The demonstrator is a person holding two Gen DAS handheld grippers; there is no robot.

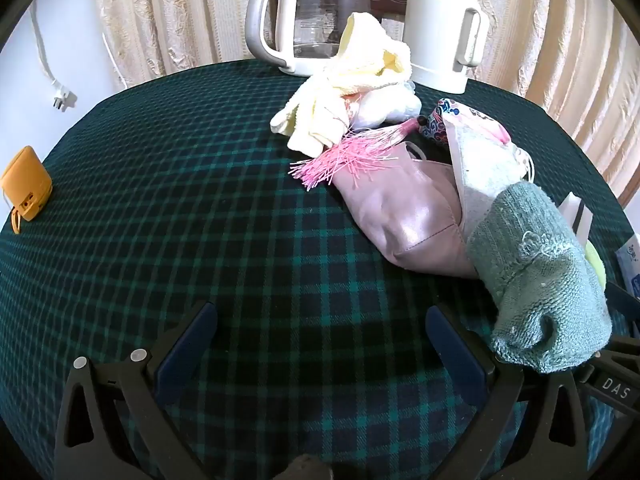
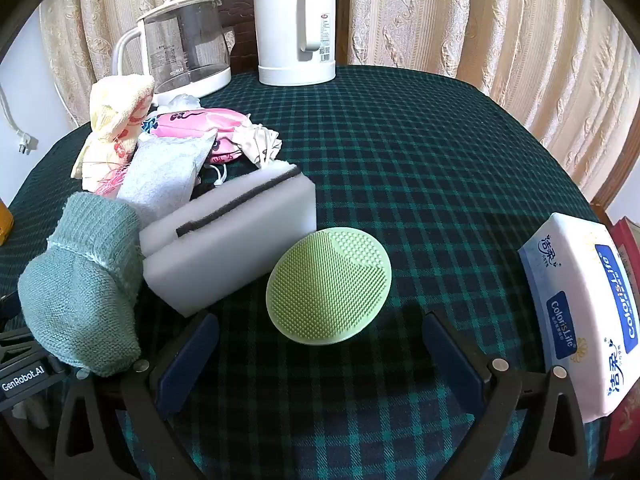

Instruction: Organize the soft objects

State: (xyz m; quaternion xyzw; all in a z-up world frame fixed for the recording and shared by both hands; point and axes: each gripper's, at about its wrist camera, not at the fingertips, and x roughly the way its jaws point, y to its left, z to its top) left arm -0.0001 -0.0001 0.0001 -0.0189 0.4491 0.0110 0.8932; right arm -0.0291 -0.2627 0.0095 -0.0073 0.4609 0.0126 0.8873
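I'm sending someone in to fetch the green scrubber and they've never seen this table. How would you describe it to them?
On the plaid-covered table, look in front of the white sponge block, near the tissue pack. The scrubber is a light green round pad covered in small nubs, unlike the knitted teal sock left of the sponge.

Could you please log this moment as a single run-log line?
left gripper: open, empty | right gripper: open, empty, green silicone scrubber just ahead | soft pile: teal sock, white sponge untouched

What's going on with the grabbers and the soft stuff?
Left gripper, right gripper open, empty. Soft pile untouched; green scrubber ahead of right. Nothing blocking.
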